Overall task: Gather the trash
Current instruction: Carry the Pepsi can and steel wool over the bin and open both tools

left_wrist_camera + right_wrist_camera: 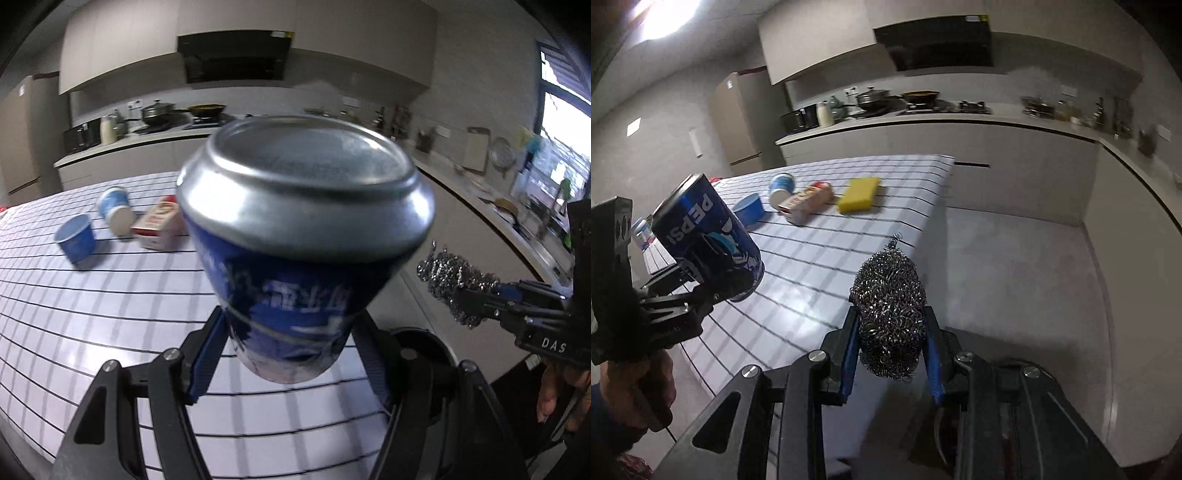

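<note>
My left gripper [291,321] is shut on a blue Pepsi can [295,236] and holds it upside down above the checked table; the can also shows in the right wrist view [709,236]. My right gripper [890,321] is shut on a steel wool scrubber [888,310], held past the table's right edge; the scrubber also shows in the left wrist view [452,280]. A dark bin opening [417,341] lies below, behind the left gripper's right finger.
On the white checked table [820,258] lie a blue paper cup [750,208], a tipped white and blue cup [781,188], a red and white carton [807,201] and a yellow sponge [858,194]. A kitchen counter [960,118] with pots runs behind. Grey floor [1015,258] lies to the right.
</note>
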{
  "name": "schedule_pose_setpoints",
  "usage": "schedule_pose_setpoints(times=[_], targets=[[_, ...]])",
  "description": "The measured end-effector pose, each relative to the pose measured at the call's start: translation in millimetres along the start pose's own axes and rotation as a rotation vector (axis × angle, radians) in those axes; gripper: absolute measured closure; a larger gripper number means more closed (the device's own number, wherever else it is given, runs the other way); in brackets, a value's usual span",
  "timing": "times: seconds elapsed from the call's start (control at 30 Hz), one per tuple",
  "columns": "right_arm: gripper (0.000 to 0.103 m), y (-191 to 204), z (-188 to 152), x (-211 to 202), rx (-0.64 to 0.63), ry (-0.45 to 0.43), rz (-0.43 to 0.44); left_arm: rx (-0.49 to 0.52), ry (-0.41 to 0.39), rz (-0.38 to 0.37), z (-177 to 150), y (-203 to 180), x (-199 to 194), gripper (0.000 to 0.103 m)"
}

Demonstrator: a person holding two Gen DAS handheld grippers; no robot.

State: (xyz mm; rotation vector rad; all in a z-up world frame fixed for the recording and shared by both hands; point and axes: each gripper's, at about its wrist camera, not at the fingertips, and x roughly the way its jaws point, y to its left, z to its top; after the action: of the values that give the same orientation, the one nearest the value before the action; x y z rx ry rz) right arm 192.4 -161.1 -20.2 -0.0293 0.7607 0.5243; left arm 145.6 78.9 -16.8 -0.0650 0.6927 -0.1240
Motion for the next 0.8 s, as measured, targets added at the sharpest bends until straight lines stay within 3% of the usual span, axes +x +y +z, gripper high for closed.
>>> schedule_pose_setpoints(times=[0.43, 0.8], targets=[[0.07, -89.9, -72.5, -69.9, 0.082, 0.021, -0.108, 0.109, 0.064, -0.138, -14.7, -89.6, 14.4, 0.035], [0.07, -145.5, -130.0, -59.2, 0.13, 0.122, -0.12, 0.141, 0.234, -0.179, -57.8, -140.6, 65.7, 0.035]])
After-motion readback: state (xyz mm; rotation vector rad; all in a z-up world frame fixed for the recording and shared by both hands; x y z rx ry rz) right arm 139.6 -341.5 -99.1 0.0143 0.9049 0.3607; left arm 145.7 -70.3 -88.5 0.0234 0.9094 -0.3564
